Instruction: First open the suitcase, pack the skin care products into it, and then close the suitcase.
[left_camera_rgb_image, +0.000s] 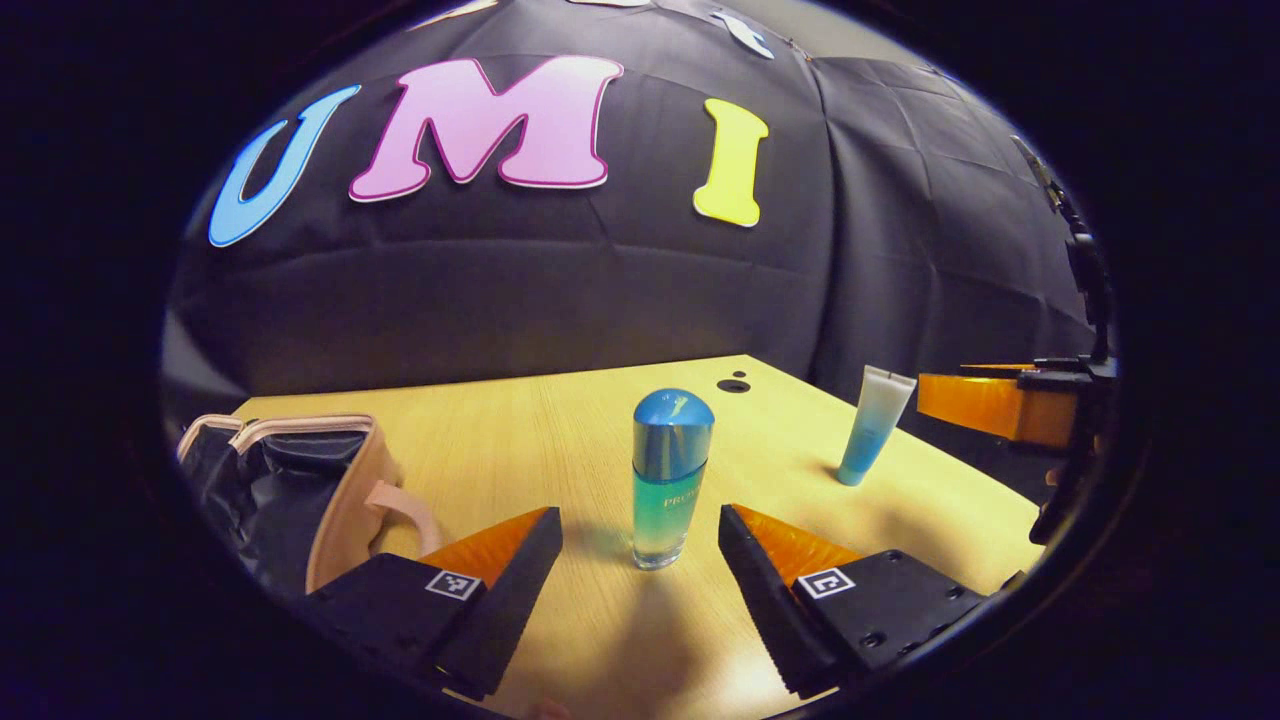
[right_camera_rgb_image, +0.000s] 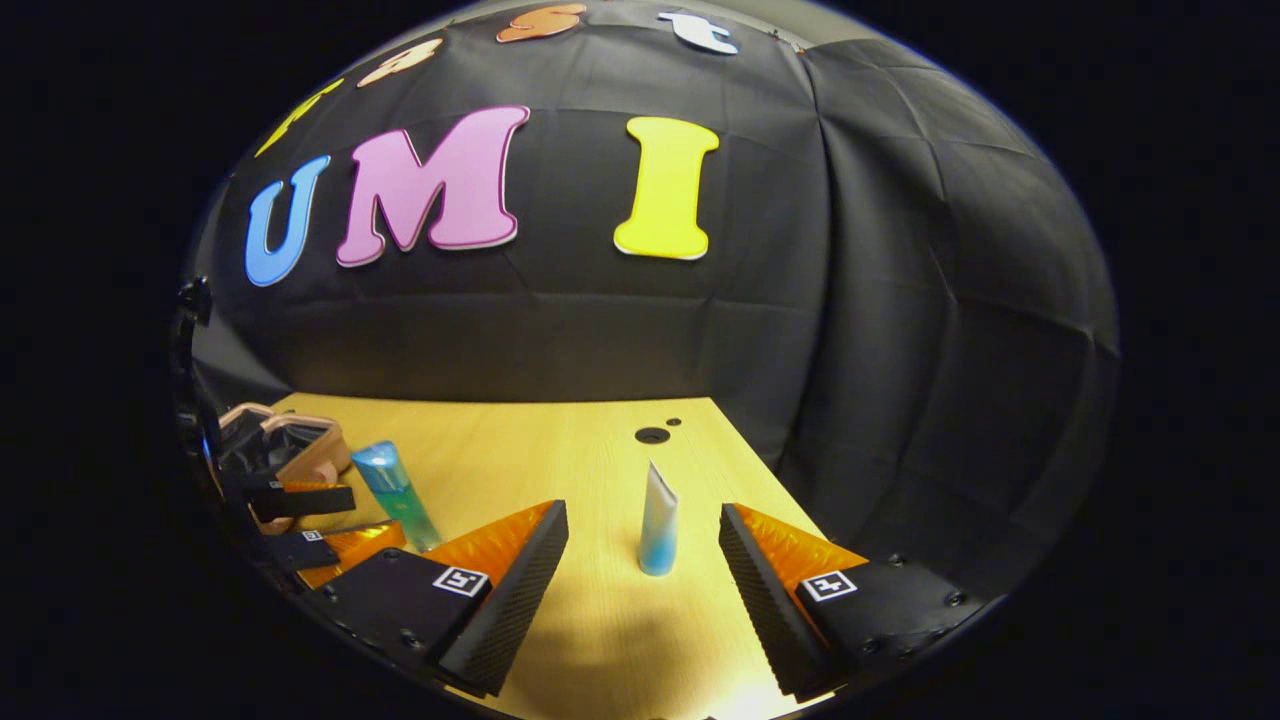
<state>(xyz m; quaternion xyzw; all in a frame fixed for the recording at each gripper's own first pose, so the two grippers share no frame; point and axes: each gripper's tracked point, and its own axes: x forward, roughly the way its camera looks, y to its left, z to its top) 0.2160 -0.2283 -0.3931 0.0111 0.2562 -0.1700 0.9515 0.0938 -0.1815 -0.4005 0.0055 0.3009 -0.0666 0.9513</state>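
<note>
While both cameras look across the same pale wooden table (left_camera_rgb_image: 560, 440), each one centres on a different product. At the middle of the left gripper view a glass bottle (left_camera_rgb_image: 670, 480) with a rounded blue cap stands upright, its long axis vertical, cap toward the top of the frame. The left gripper (left_camera_rgb_image: 640, 545) has its fingers spread wide, one on each side of the bottle, neither touching it. At the lower left of this view lies the suitcase (left_camera_rgb_image: 300, 490), a small pink-trimmed case lying open with its dark lining showing and a handle on the side facing the bottle. Toward the right a tube (left_camera_rgb_image: 875, 425) stands on its cap, flat crimped end up, leaning slightly, with the other gripper reaching in from the right edge just beside it.

At the middle of the right gripper view the tube (right_camera_rgb_image: 657, 520) appears edge-on, upright on its cap. The right gripper (right_camera_rgb_image: 643, 545) is spread wide around it, not touching. Behind the tube, two dark round holes (right_camera_rgb_image: 655, 433) mark the tabletop. At the lower left, the left gripper (right_camera_rgb_image: 330, 525) partly hides the bottle (right_camera_rgb_image: 395, 490) and the suitcase (right_camera_rgb_image: 290, 445).
</note>
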